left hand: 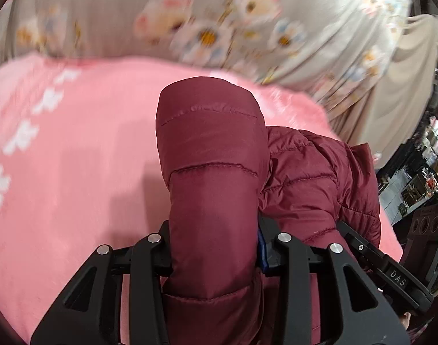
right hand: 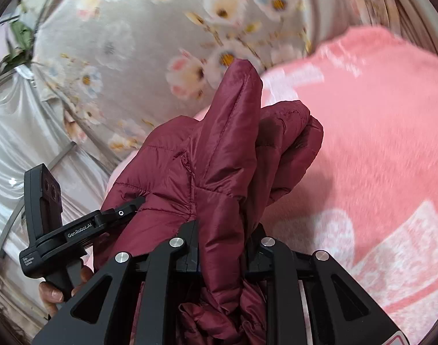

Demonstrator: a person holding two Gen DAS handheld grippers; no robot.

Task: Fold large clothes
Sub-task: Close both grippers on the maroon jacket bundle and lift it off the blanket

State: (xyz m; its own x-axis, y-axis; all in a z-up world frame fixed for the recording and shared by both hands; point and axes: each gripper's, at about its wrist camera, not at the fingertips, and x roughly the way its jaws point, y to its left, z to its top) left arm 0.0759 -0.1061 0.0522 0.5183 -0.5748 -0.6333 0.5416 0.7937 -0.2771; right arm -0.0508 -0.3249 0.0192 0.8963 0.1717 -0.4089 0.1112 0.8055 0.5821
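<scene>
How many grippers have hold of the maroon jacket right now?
2. The left gripper is clamped on a padded fold of the jacket; the right gripper is clamped on another bunch of it, above the pink blanket.

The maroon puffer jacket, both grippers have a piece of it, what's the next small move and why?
Probably lift and spread the grippers apart. The left gripper and right gripper each clamp a bunched part of the jacket, which hangs crumpled over the pink blanket, so it needs opening out before any fold.
</scene>
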